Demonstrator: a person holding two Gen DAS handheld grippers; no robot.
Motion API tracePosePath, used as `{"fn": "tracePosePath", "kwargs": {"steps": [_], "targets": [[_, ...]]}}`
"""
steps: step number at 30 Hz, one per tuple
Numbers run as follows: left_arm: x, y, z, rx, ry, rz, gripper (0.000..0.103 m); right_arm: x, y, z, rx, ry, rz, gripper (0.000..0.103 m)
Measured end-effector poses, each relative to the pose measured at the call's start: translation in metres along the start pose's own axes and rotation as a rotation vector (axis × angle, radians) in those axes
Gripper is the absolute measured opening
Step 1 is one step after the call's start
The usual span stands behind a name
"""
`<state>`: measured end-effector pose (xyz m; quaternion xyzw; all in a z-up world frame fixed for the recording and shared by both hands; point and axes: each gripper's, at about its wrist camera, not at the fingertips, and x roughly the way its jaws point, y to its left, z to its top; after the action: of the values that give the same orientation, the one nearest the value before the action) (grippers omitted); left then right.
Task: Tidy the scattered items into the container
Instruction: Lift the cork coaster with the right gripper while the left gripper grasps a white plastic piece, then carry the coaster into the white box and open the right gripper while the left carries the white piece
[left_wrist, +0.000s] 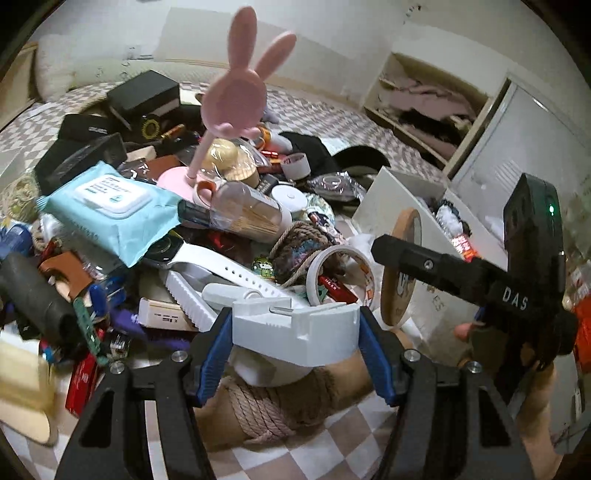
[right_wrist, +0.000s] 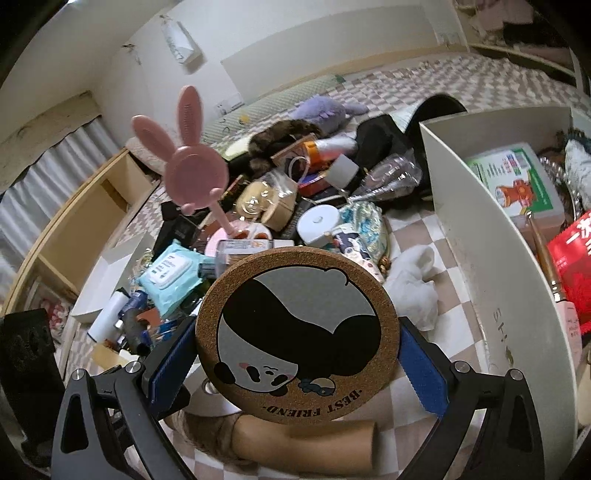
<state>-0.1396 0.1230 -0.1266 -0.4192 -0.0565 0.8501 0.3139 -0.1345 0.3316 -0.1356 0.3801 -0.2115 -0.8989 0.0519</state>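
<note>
Cork coaster (right_wrist: 297, 332) clamped in right hand-held gripper (right_wrist: 297, 354)

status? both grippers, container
Left gripper shut on white plastic block. Right gripper shut on cork coaster. White container right, part-filled. Path clear.

My left gripper (left_wrist: 295, 332) clamps a plastic block (left_wrist: 295, 325) just in front of the pile of clutter (left_wrist: 207, 206). A pack of wipes (left_wrist: 107, 206) lies on the pile's left side, and a rabbit-eared stand (left_wrist: 236, 96) rises behind it. To the right, my right gripper (right_wrist: 297, 350) holds a round coaster (right_wrist: 297, 332) beside the container (right_wrist: 480, 236), which has a boxed item (right_wrist: 517, 184) inside.
</note>
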Motion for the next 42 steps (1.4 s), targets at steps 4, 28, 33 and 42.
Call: {"fn": "tracePosePath", "kwargs": {"steps": [4, 28, 33, 42], "targets": [[-0.015, -0.005, -0.004, -0.013, -0.046, -0.006, 0.065, -0.010, 0.005, -0.003, -0.010, -0.023, 0.006, 0.101], [-0.115, -0.018, -0.022, -0.101, -0.272, 0.012, 0.065, -0.068, 0.020, -0.032, 0.004, -0.091, 0.043, 0.101], [-0.133, -0.019, -0.028, -0.123, -0.313, 0.020, 0.065, -0.083, 0.030, -0.036, 0.002, -0.102, 0.091, 0.101], [-0.157, -0.028, -0.034, -0.122, -0.360, 0.040, 0.065, -0.126, 0.042, -0.024, -0.007, -0.160, 0.181, 0.101]]}}
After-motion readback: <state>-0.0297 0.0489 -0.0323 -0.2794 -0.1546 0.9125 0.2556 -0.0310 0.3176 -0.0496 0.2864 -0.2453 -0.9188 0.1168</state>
